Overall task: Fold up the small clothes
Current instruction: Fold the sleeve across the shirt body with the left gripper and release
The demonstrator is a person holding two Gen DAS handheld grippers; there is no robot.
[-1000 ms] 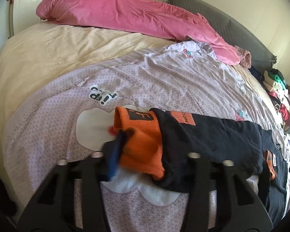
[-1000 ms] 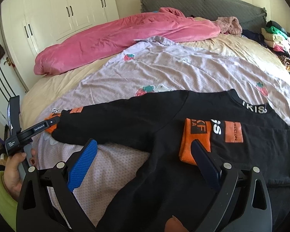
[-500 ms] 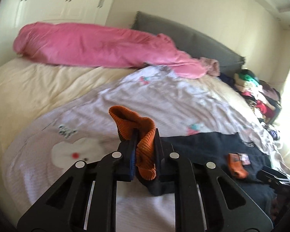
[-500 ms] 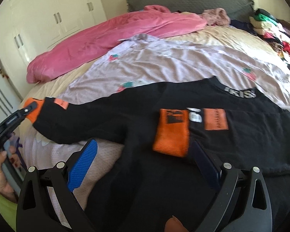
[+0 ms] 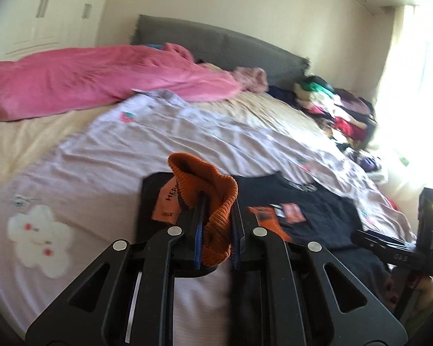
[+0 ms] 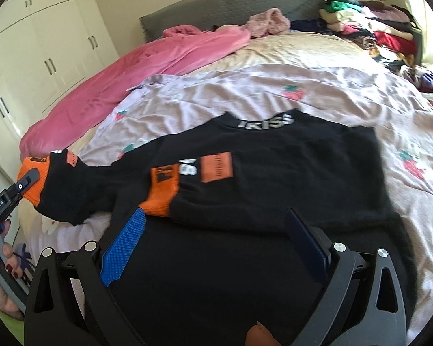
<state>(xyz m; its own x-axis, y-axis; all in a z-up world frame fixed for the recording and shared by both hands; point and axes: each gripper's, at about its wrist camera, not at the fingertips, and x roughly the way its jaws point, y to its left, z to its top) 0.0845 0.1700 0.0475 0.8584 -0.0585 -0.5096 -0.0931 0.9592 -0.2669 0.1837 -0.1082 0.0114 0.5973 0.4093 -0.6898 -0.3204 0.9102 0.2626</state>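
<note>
The left tongs (image 5: 216, 225) are clamped on the orange cuff (image 5: 213, 199) of a black sweater (image 6: 274, 173) lying flat on a lilac sheet (image 6: 245, 92) on the bed, while the right tongs (image 6: 216, 242) hover wide apart over its near hem, a pink duvet (image 6: 147, 60) lying far left.

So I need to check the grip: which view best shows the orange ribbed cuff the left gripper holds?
The left wrist view: the orange ribbed cuff fills the centre, bunched between the left gripper's closed pads. The right wrist view shows the cuff only small at its left edge, on the black sweater's outstretched sleeve.
</note>
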